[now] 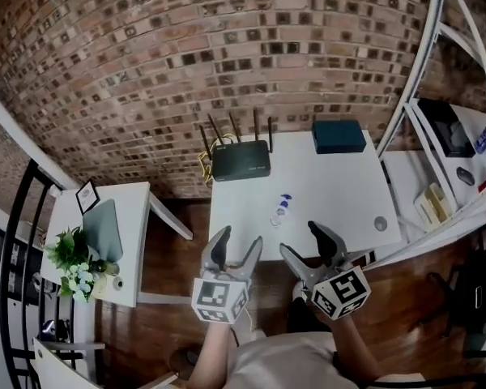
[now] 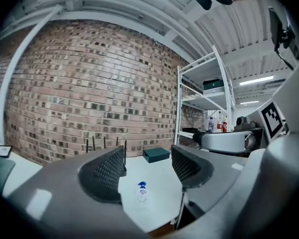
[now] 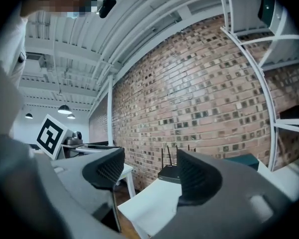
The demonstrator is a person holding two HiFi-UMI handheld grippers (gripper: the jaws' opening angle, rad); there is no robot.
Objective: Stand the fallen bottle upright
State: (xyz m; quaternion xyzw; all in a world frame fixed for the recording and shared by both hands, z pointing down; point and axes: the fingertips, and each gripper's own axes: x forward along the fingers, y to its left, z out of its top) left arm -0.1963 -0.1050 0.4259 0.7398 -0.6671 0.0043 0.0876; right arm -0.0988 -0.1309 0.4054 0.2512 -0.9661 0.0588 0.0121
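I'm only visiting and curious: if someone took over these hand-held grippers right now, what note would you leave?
Left hand-held gripper: open, empty, by the near edge of the white table.
Right hand-held gripper: open, empty, beside it.
Bottle: lying mid-table, blue cap toward the brick wall, untouched.
Done: nothing yet.
Left: grip the bottle and stand it upright.

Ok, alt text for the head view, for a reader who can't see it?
A small clear bottle with a blue cap lies on a white table, beyond the left gripper and right gripper, both open and empty, at its near edge. A black router and a dark box sit farther back.
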